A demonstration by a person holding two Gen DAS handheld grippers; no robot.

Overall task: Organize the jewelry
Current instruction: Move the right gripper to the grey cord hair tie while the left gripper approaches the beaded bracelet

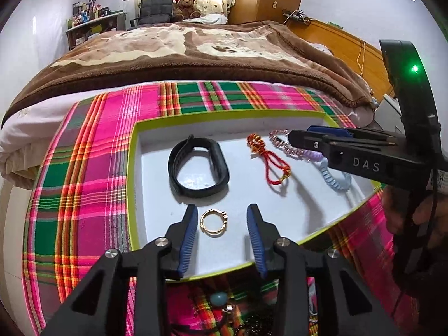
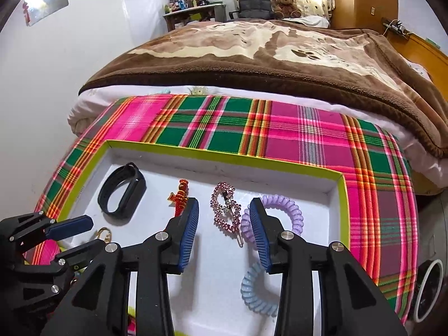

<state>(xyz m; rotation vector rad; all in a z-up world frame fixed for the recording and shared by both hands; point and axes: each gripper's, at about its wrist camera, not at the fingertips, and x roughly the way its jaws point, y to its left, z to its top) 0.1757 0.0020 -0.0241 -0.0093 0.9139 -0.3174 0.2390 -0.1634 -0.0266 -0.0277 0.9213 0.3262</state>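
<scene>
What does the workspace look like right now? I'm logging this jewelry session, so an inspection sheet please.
Surface: pink and green plaid cloth beside a bed.
Job's things: white shallow box with lime rim holds a black rubber wristband, gold ring, red knotted cord, pink rhinestone hair clip, lilac coil hair tie and pale blue coil hair tie.
Clutter: more beads lie below the box.
Grippers: left gripper open around the ring; right gripper open over the clip.
Cables: yellow wire at the wooden headboard.
Surroundings: brown blanket, teddy bear, cluttered shelf.
</scene>
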